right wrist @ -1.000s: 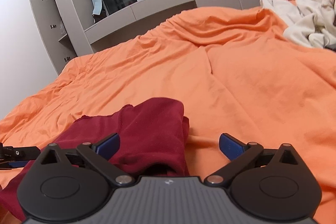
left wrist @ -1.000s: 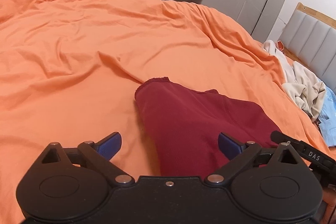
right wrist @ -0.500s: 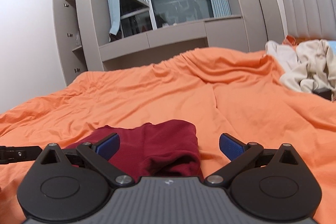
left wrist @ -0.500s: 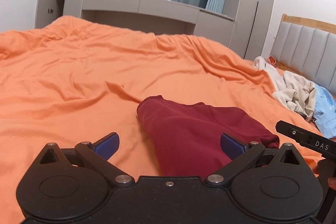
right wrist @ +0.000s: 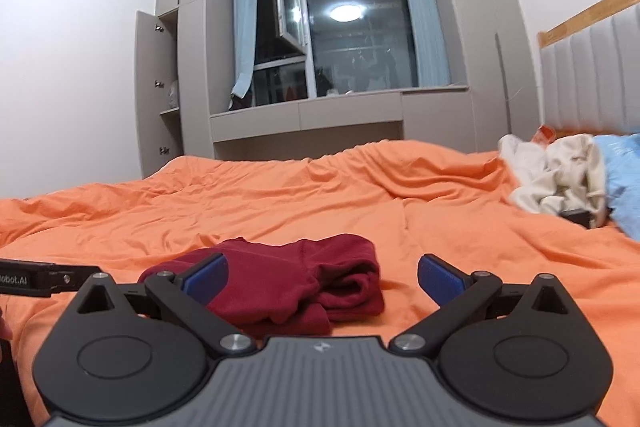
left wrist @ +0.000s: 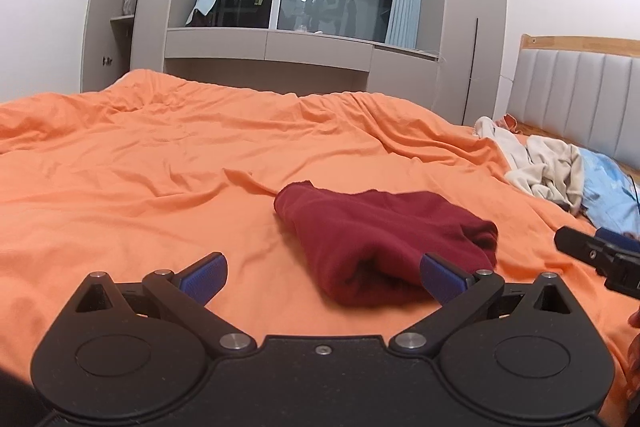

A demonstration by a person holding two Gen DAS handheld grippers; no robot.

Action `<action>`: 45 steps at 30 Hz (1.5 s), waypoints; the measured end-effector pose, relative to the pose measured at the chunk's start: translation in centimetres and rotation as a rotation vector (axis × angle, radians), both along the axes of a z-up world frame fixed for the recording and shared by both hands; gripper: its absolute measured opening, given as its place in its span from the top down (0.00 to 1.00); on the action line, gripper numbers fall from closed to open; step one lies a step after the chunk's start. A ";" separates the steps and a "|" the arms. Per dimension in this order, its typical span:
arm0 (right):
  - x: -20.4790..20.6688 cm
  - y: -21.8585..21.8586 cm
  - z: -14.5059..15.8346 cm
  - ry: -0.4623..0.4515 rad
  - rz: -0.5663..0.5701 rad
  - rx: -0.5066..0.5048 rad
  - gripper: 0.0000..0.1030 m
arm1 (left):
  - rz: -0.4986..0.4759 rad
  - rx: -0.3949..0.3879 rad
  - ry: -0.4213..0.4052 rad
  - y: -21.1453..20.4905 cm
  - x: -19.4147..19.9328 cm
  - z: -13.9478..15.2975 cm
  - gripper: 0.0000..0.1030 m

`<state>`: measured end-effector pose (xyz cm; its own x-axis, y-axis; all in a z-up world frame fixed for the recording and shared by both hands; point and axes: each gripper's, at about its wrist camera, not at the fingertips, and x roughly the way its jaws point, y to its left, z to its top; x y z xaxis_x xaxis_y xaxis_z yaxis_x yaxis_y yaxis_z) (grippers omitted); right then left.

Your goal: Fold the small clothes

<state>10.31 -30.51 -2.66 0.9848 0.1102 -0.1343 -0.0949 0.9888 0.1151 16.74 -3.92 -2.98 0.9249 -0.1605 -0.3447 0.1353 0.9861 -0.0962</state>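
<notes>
Left wrist view had the maroon garment [left wrist: 384,239] lying folded on the orange bed [left wrist: 140,187], just ahead of the left gripper [left wrist: 322,273] and a touch to its right. That gripper's jaws stood wide apart with nothing between the blue pads but bedding and the near edge of the cloth. Its right pad overlapped the garment's near right corner in the picture, though whether it touched I could not tell.

Over to the right wrist view: the garment [right wrist: 288,281] sat ahead and to the left of the right gripper [right wrist: 322,277], whose jaws were likewise spread and held nothing. Its left pad showed in front of the cloth's near left part. So the bundle lay between the two grippers, near both, its long axis running roughly left to right across the bed. The thick, rolled end faced right and the flatter, thinner end tailed off to the far left.

My read was that the fold looked close to done, and neither gripper had the clear advantage in reach. The right gripper was nearer the bulky end, the left nearer the flat edge. Far right, by the headboard [right wrist: 580,75], a heap of pale clothes [right wrist: 556,179] waited, well apart from the maroon piece.
</notes>
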 end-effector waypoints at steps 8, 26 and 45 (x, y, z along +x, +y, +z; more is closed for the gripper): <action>-3.9 0.0 -1.0 0.033 -0.038 -0.016 0.00 | -0.020 0.059 -0.033 -0.6 -4.5 -0.9 0.01; -4.8 0.2 -1.4 0.042 -0.057 -0.029 0.00 | -0.039 0.072 -0.004 -0.7 -5.0 -2.0 0.01; -4.7 0.1 -1.4 0.037 -0.057 -0.036 0.00 | -0.043 0.072 0.001 -0.6 -4.9 -2.1 0.01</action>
<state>5.61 -30.37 -4.03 0.9836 0.0484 -0.1738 -0.0345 0.9960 0.0822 11.83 -4.55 -5.11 0.9173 -0.1745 -0.3579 0.1772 0.9839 -0.0255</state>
